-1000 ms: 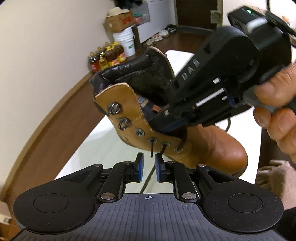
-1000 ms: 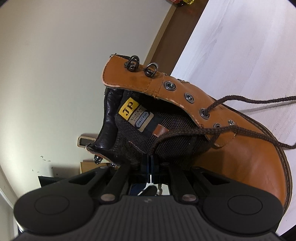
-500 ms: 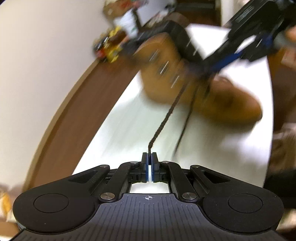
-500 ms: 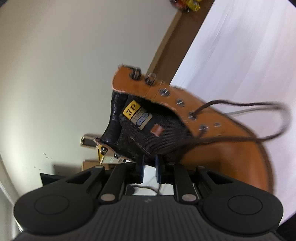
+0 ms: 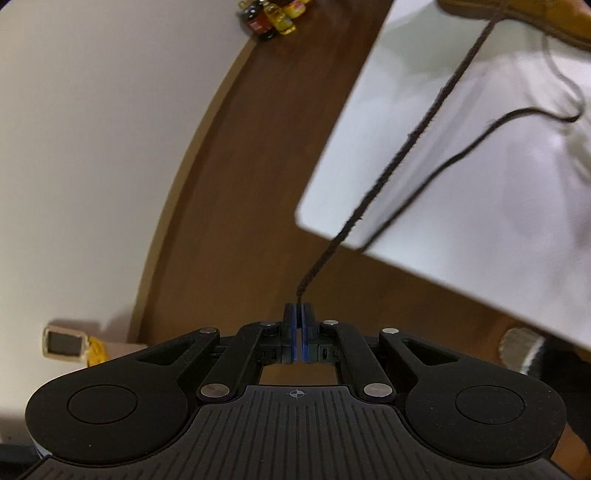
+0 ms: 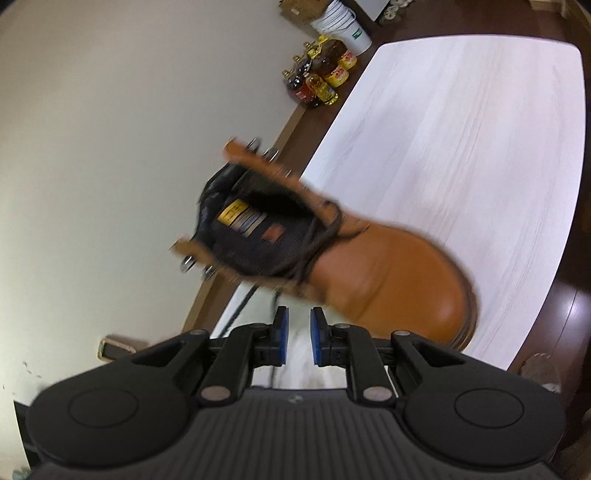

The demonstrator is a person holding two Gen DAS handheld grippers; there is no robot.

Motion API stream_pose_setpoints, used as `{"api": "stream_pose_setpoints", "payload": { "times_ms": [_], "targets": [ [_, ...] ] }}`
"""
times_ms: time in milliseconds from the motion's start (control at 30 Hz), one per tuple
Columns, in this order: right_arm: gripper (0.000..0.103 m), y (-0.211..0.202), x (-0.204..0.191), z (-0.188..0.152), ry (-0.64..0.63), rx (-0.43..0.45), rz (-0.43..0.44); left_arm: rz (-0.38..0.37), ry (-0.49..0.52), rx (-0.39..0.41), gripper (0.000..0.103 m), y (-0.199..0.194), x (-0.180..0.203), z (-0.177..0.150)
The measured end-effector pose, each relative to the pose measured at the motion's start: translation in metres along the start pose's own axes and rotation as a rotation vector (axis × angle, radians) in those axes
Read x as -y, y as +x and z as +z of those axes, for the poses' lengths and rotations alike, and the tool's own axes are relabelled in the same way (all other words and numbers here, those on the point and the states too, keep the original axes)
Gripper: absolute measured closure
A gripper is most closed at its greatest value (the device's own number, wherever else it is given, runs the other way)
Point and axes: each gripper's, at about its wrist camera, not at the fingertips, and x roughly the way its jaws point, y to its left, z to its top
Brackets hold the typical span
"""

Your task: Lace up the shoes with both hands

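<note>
A tan leather boot (image 6: 388, 266) lies on the white table (image 6: 461, 129), its open top toward the wall. In the left wrist view only its edge (image 5: 535, 14) shows at the top right. My left gripper (image 5: 298, 314) is shut on the tip of a dark brown lace (image 5: 406, 147). That lace runs taut up to the boot, while a second lace strand (image 5: 480, 136) lies slack on the table. My left gripper hangs off the table's corner, over the floor. My right gripper (image 6: 298, 332) stands open just short of the boot's side, with nothing between its blue pads (image 6: 280, 334).
Several oil bottles (image 6: 321, 79) and a white bucket (image 6: 341, 26) stand on the brown floor by the wall. The table's near corner (image 5: 306, 218) lies close ahead of my left gripper. A wall socket (image 5: 62, 341) sits low on the left.
My left gripper closed on the lace tip and pulled far back from the boot, past the table's edge, drawing the lace taut. My right gripper let go, opened and backed away from the boot.
</note>
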Motion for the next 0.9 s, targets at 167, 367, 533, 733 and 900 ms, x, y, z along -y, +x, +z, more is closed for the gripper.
{"api": "stream_pose_setpoints", "payload": {
  "times_ms": [167,367,533,733,900],
  "targets": [
    [0.087,0.028,-0.025,-0.034,-0.017,-0.065,0.016,-0.004,-0.008,0.03,0.1,0.029,-0.003,0.003],
    [0.087,0.083,-0.067,-0.062,-0.259,-0.2,0.056,-0.03,-0.063,0.076,0.095,0.051,-0.002,0.003],
    [0.084,0.128,-0.113,-0.08,-0.642,-0.289,0.095,-0.021,-0.146,0.053,0.085,0.064,-0.01,-0.009],
    [0.082,0.177,-0.161,-0.118,-1.131,-0.312,0.103,-0.045,-0.254,0.066,0.084,0.049,-0.015,-0.035],
    [0.082,0.204,-0.173,-0.14,-1.339,-0.327,0.098,-0.064,-0.296,0.095,0.084,0.037,-0.006,-0.055]
  ]
}}
